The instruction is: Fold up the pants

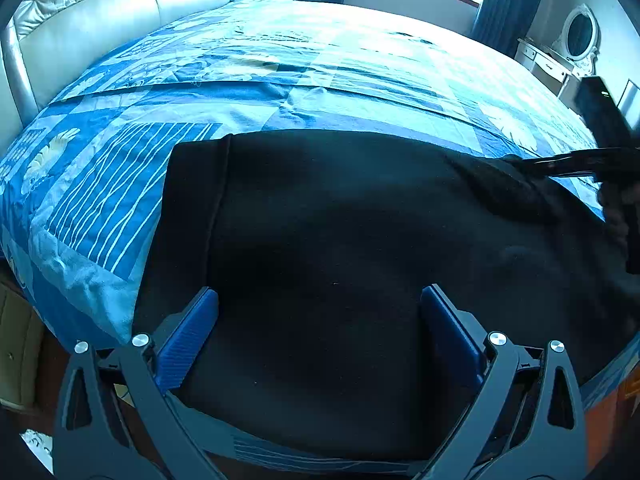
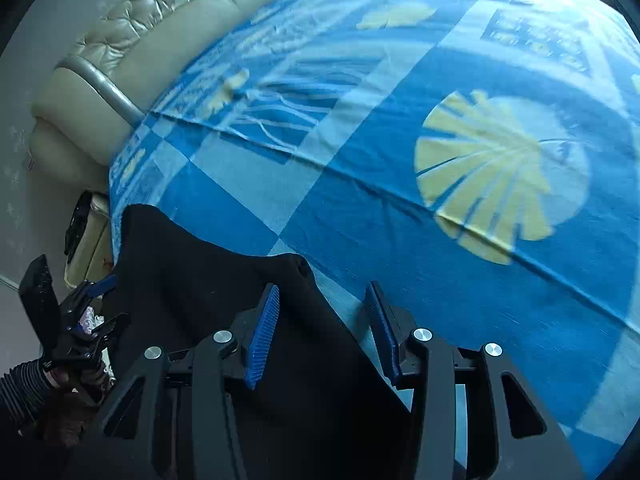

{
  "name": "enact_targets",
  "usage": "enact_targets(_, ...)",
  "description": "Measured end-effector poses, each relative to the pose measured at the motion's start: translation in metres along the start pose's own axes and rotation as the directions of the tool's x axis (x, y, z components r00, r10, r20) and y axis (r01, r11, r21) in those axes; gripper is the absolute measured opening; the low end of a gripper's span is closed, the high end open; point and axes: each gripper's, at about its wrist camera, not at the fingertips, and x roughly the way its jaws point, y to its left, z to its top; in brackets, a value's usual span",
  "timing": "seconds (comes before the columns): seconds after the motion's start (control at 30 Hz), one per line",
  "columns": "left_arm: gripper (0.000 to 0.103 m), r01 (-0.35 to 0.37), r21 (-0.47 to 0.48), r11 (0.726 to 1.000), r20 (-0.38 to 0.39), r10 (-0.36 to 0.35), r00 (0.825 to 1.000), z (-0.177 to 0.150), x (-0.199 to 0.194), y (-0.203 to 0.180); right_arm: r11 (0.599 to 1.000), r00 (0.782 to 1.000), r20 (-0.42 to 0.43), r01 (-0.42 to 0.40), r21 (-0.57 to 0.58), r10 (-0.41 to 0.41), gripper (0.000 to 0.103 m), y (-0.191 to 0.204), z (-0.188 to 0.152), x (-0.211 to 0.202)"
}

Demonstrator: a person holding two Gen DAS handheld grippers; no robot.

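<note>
Left gripper jaws wide apart, hovering above black pants, nothing between pads. Right gripper jaws parted too, pants edge lying between them, not clamped. Pants spread flat on blue patterned bedspread, near bed's edge. Cream tufted headboard behind.

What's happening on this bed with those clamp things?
A person is folding black pants on a bed with a blue patterned bedspread, holding a two-finger gripper in each hand. The left gripper is open above the dark cloth, its blue fingers spread wide. The right gripper is also open, at the pants' edge, where cloth lies between its fingers. Neither has clamped the pants.
</note>
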Motion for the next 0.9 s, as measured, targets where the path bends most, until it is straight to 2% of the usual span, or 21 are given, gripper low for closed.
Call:
enact_targets(0.03, 0.101, 0.003, 0.0, 1.0, -0.003, -0.003, 1.0, 0.001, 0.0, 0.001, 0.999, 0.999, -0.017, -0.04, -0.016, 0.04, 0.012, 0.005, 0.001, 0.002)
enact_targets(0.07, 0.101, 0.006, 0.0, 1.0, -0.006, -0.006, 1.0, 0.001, 0.0, 0.001, 0.999, 0.999, -0.017, -0.029, -0.03, 0.029, 0.011, 0.007, 0.0, 0.0)
enact_targets(0.17, 0.101, 0.015, 0.008, 1.0, -0.011, -0.015, 1.0, 0.002, 0.001, 0.002, 0.998, 0.999, 0.007, 0.031, -0.056, -0.031, 0.009, 0.017, 0.002, -0.004)
enact_targets(0.33, 0.101, 0.013, 0.029, 0.999, -0.004, -0.013, 1.0, 0.001, 0.003, 0.002, 1.0, 1.0, 0.002, 0.011, 0.01, -0.011, 0.009, -0.003, 0.003, 0.005)
enact_targets(0.47, 0.101, 0.013, 0.029, 0.999, -0.01, -0.013, 1.0, 0.001, 0.003, 0.002, 1.0, 1.0, 0.005, -0.002, 0.005, 0.002, 0.01, -0.003, 0.006, 0.007)
enact_targets(0.53, 0.101, 0.008, 0.035, 0.999, -0.007, -0.008, 1.0, 0.002, 0.004, 0.002, 1.0, 1.0, 0.008, 0.014, 0.007, -0.014, 0.011, -0.001, 0.007, 0.006)
enact_targets(0.63, 0.101, 0.008, 0.036, 0.999, -0.007, -0.007, 1.0, 0.002, 0.004, 0.002, 0.998, 0.998, 0.044, 0.042, 0.046, -0.044, 0.02, -0.004, 0.009, -0.002)
enact_targets(0.67, 0.101, 0.008, 0.037, 0.999, -0.007, -0.007, 1.0, 0.001, 0.004, 0.002, 0.994, 0.993, 0.065, 0.091, 0.054, -0.095, 0.02, -0.004, 0.01, -0.007)
enact_targets(0.7, 0.101, 0.006, 0.038, 0.999, -0.009, -0.006, 1.0, 0.001, 0.004, 0.002, 0.982, 0.979, 0.08, 0.184, 0.052, -0.188, 0.02, -0.003, 0.01, -0.01)
enact_targets(0.73, 0.101, 0.005, 0.039, 0.999, -0.01, -0.005, 1.0, 0.001, 0.004, 0.002, 0.945, 0.941, 0.092, 0.325, 0.037, -0.327, 0.02, -0.001, 0.01, -0.014)
enact_targets(0.77, 0.101, 0.007, 0.037, 0.999, -0.009, -0.006, 1.0, 0.001, 0.004, 0.002, 0.917, 0.91, 0.109, 0.399, 0.028, -0.399, 0.02, 0.0, 0.009, -0.02)
enact_targets(0.83, 0.101, 0.005, 0.035, 0.999, -0.009, -0.005, 1.0, 0.001, 0.004, 0.001, 0.887, 0.875, 0.143, 0.46, 0.048, -0.462, 0.022, 0.002, 0.004, -0.035)
enact_targets(0.9, 0.101, 0.002, 0.034, 0.999, -0.009, -0.002, 1.0, 0.001, 0.004, 0.001, 0.874, 0.86, 0.159, 0.478, 0.086, -0.485, 0.022, 0.004, -0.002, -0.053)
